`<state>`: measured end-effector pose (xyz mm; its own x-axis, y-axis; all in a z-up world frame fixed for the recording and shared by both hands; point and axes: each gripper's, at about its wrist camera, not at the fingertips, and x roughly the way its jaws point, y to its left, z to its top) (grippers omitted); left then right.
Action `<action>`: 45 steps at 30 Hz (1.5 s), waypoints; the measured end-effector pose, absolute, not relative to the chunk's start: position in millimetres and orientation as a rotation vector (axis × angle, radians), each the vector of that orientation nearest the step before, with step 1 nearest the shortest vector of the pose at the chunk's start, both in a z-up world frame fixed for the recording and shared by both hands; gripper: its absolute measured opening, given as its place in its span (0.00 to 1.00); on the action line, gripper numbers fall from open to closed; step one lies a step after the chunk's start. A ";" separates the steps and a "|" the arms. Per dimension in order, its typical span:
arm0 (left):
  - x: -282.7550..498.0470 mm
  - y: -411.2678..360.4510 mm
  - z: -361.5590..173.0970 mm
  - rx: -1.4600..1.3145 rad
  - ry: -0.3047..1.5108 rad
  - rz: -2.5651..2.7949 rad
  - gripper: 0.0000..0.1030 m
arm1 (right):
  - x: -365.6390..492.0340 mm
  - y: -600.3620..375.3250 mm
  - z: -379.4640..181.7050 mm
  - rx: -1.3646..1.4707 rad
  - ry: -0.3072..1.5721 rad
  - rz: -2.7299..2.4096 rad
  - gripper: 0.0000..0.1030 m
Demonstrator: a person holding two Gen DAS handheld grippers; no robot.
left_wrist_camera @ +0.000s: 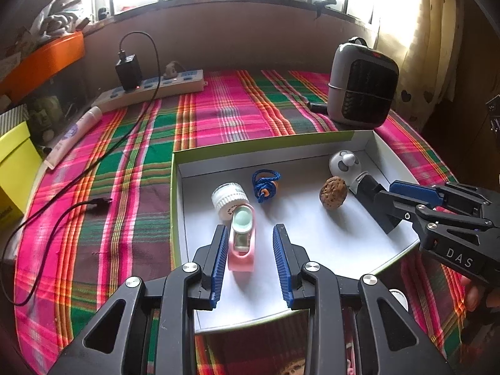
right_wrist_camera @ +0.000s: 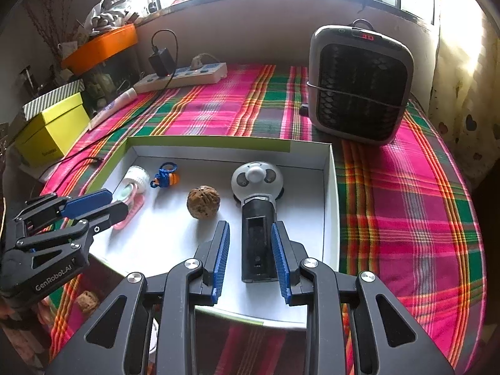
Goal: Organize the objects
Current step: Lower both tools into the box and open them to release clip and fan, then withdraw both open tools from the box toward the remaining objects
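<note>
Tray (left_wrist_camera: 312,143) holds five objects: fan (right_wrist_camera: 257,212), walnut (right_wrist_camera: 203,202), three others.

Plaid-clothed table (right_wrist_camera: 406,206): tray (right_wrist_camera: 331,206), heater (right_wrist_camera: 359,84), power strip (right_wrist_camera: 184,76)

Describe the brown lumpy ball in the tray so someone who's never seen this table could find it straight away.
On the plaid cloth lies a shallow white tray with a green rim. Near its middle, left of the handheld fan, sits the walnut. It is the only brown, wrinkled, round thing in the tray; its neighbours are smooth plastic.
</note>
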<state>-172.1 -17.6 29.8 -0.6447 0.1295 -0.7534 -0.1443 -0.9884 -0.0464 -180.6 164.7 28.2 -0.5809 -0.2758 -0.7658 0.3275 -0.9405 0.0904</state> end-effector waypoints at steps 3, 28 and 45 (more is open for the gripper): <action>-167.0 -18.6 32.9 -1.229 0.019 2.726 0.27 | -176.6 164.4 30.0 1.196 0.077 -2.526 0.28; -118.6 -25.5 53.2 -1.135 -0.065 2.773 0.27 | -124.5 169.4 46.6 1.077 -0.003 -2.602 0.28; -92.8 -29.7 41.6 -1.176 -0.080 2.730 0.27 | -93.7 176.6 32.3 1.100 -0.069 -2.536 0.28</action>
<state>-92.8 -29.7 41.6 -0.6752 0.1741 -0.7168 -0.1320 -0.9846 -0.1148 -93.7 176.6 32.3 -0.6245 -0.3558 -0.6952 0.3177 -0.9290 0.1900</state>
